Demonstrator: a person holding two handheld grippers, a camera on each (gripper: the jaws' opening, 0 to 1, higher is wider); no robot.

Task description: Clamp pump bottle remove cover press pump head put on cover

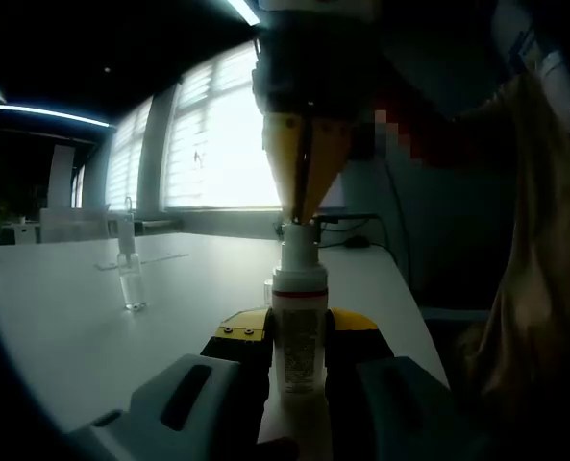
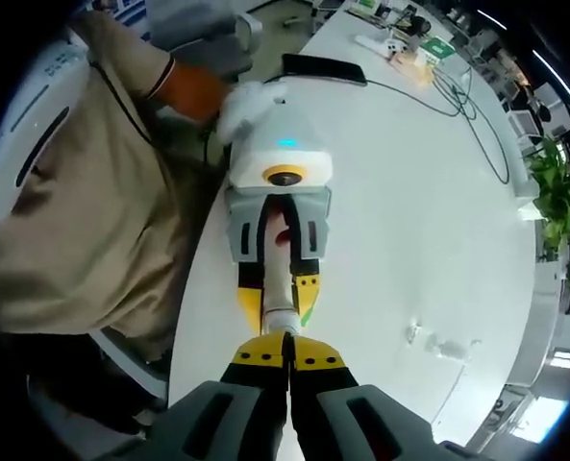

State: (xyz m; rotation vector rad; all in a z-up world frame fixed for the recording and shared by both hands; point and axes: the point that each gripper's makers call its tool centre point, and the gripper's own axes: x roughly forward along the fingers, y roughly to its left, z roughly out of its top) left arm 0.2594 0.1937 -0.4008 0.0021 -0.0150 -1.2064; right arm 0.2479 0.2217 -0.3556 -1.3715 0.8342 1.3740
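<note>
A white pump bottle [image 1: 297, 322] stands upright on the white table [image 1: 83, 336], and my left gripper [image 1: 300, 338] is shut on its body. My right gripper [image 1: 302, 216] comes down from above with its yellow fingers shut, tips touching the pump head [image 1: 297, 242]. In the right gripper view I look straight down: my right gripper [image 2: 286, 348] is shut over the bottle [image 2: 279, 300], which the left gripper [image 2: 278, 286] holds from the far side. The clear cover [image 1: 131, 279] stands apart on the table, also visible as a transparent cover [image 2: 446, 346] to the right.
A person in a beige shirt [image 2: 83, 211] stands at the table's edge [image 2: 203, 279]. A dark flat device [image 2: 323, 67], cables [image 2: 462, 96] and small boxes lie at the far end. Bright windows [image 1: 217, 134] line the back wall.
</note>
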